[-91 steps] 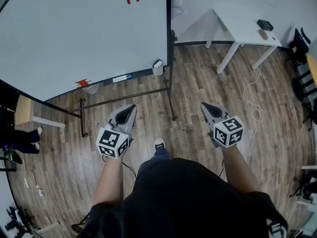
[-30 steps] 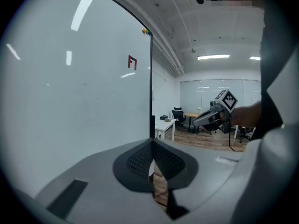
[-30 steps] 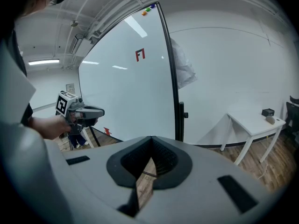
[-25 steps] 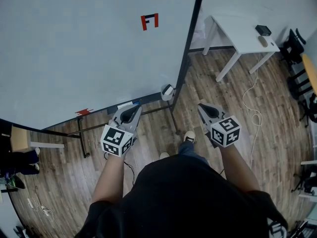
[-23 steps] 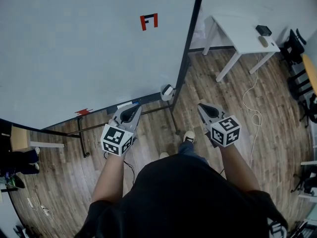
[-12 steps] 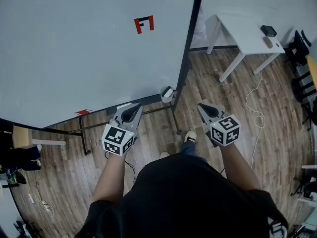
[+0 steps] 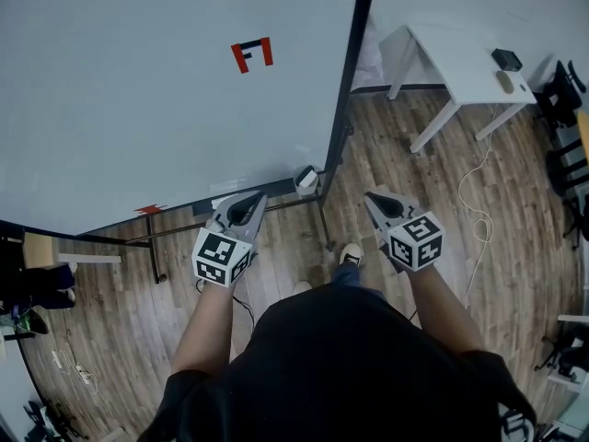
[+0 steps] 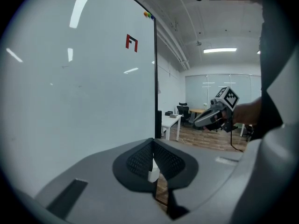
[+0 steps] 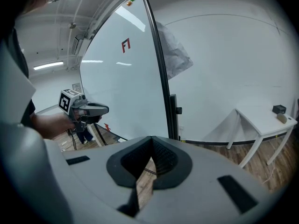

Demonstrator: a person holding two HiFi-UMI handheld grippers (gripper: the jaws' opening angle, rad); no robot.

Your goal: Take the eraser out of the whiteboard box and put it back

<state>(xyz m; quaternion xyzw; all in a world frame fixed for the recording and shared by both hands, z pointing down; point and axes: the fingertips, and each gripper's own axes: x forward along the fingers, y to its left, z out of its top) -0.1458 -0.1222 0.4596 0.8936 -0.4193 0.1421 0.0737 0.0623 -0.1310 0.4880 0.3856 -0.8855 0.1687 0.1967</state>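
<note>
the big white whiteboard [image 7: 138,90] on its black frame [image 7: 354,53] fills the upper left of the head view, standing on the brown wood-plank floor [image 7: 515,210]. a white table [image 7: 460,58] stands well apart to the right.

the left gripper [image 7: 248,203] and the right gripper [image 7: 375,201] are held side by side below the board's bottom edge. each one's jaws are pressed together with nothing clamped.

the small white whiteboard box [image 7: 306,180] hangs at the board's lower right corner, just beyond the left gripper's tip. the eraser is presumably inside it, and the task looks barely begun.

the main risk, as i judge it, is arriving with closed jaws. they would then knock the light box sideways or off its mount instead of reaching in. a hurried grab could also catch the box wall with the eraser. the frame post close beside the box leaves little room, so either gripper could strike it.

the eraser itself cannot be made out in any view, and the box is too small to show its contents. in the left gripper view a pale patch [image 8: 153,172] shows through the slit under the closed tips. it may be the box beyond, but i cannot tell. the board's tray and lower rail are partly covered by the grippers.
</note>
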